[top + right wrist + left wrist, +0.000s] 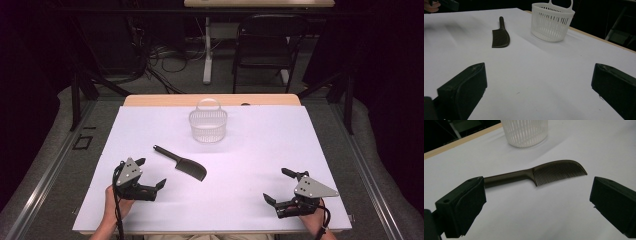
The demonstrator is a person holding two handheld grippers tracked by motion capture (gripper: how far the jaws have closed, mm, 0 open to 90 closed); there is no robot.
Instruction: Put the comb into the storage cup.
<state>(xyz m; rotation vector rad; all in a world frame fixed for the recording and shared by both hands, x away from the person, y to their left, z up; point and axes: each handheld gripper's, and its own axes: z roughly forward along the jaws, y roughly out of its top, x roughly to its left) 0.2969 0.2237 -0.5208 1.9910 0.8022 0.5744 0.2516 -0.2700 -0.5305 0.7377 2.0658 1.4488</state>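
Left gripper [151, 173] agape near comb [181, 163]

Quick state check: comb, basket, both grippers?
Dark plastic comb with a handle: lying flat on the white table cover, untouched.
White slotted plastic basket with a loop handle: upright, looks empty.
Left gripper: open, holding nothing.
Right gripper: open, holding nothing.
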